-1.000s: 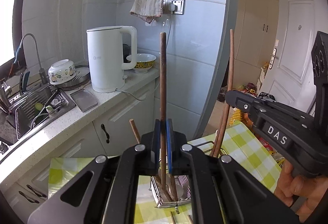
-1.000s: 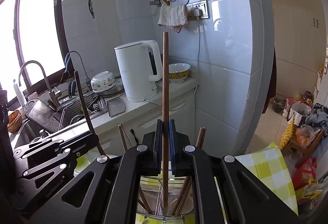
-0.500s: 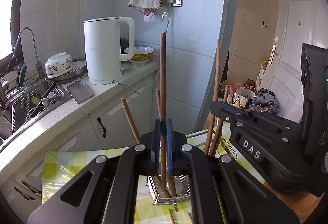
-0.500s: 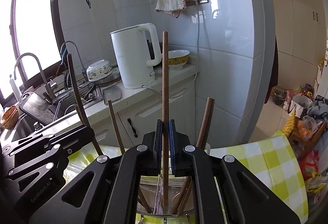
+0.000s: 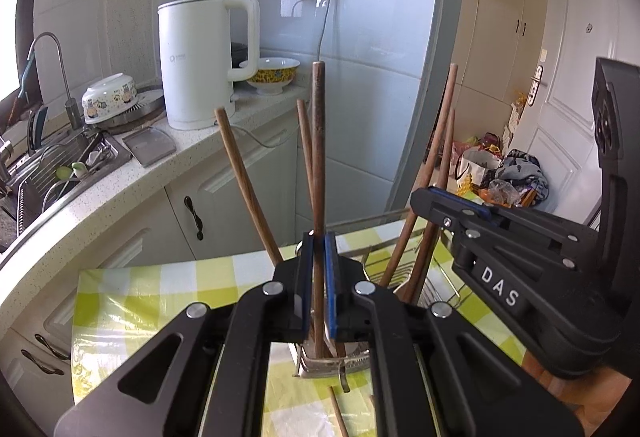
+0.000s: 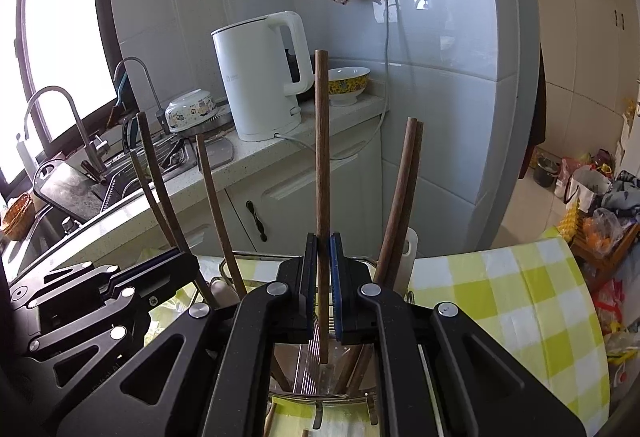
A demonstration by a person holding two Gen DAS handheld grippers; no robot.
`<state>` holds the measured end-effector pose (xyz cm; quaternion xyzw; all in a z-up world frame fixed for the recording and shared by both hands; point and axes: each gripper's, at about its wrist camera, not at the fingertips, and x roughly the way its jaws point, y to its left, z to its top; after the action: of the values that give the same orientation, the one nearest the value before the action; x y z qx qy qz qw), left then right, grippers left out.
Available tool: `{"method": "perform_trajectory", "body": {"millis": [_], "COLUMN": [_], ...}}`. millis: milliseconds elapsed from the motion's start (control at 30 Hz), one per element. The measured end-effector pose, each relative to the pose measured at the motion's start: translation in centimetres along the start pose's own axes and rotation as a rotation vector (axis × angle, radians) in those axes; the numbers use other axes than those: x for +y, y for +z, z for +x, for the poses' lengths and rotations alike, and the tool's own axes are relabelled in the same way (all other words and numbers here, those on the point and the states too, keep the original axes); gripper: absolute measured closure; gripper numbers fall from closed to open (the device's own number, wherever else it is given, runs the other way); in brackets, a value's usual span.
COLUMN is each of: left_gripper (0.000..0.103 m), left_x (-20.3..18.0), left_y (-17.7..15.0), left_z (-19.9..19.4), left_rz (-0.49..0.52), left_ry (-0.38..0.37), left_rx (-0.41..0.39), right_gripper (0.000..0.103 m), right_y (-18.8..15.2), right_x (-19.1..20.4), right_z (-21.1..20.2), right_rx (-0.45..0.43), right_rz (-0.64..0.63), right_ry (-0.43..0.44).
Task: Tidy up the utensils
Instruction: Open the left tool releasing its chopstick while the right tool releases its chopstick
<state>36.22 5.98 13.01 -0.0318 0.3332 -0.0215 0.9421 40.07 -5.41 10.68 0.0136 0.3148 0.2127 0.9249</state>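
Note:
My left gripper (image 5: 319, 249) is shut on a dark wooden chopstick (image 5: 319, 157) that stands upright, its lower end down in the wire utensil rack (image 5: 384, 261) on the checked tablecloth. My right gripper (image 6: 323, 249) is shut on a lighter wooden chopstick (image 6: 321, 157), also upright, with its tip inside the same rack (image 6: 228, 265). Several other chopsticks (image 5: 244, 181) lean in the rack, a pair (image 6: 404, 189) of them to the right. Each gripper shows in the other's view: the right gripper (image 5: 424, 199) on the right, the left gripper (image 6: 184, 259) on the left.
A loose chopstick (image 5: 338, 413) lies on the yellow-green tablecloth (image 5: 140, 301) in front of the rack. Behind run a countertop with a white kettle (image 5: 200, 61), a patterned bowl (image 5: 274, 75) and a sink (image 5: 60, 173). Bags (image 6: 592, 197) clutter the floor at the right.
Both grippers have sunk toward the rack with their chopsticks still held upright. More of the leaning chopsticks and the tablecloth have come into view.

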Motion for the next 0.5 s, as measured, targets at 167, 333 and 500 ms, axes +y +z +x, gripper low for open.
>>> {"method": "perform_trajectory", "body": {"millis": [167, 333, 500], "left_gripper": [0.093, 0.093, 0.093], "left_x": [0.2, 0.3, 0.2], "left_y": [-0.4, -0.2, -0.4], "left_z": [-0.1, -0.8, -1.8], "left_rz": [-0.005, -0.005, -0.005], "left_ry": [0.003, 0.004, 0.004], "left_rx": [0.001, -0.010, -0.019], "right_gripper": [0.093, 0.093, 0.092], "right_y": [0.2, 0.5, 0.6], "right_x": [-0.2, -0.5, -1.2], "right_z": [-0.4, -1.3, -2.7], "right_rx": [-0.009, -0.026, -0.047], "right_rz": [0.000, 0.000, 0.008], "right_ry": [-0.013, -0.021, -0.035]}}
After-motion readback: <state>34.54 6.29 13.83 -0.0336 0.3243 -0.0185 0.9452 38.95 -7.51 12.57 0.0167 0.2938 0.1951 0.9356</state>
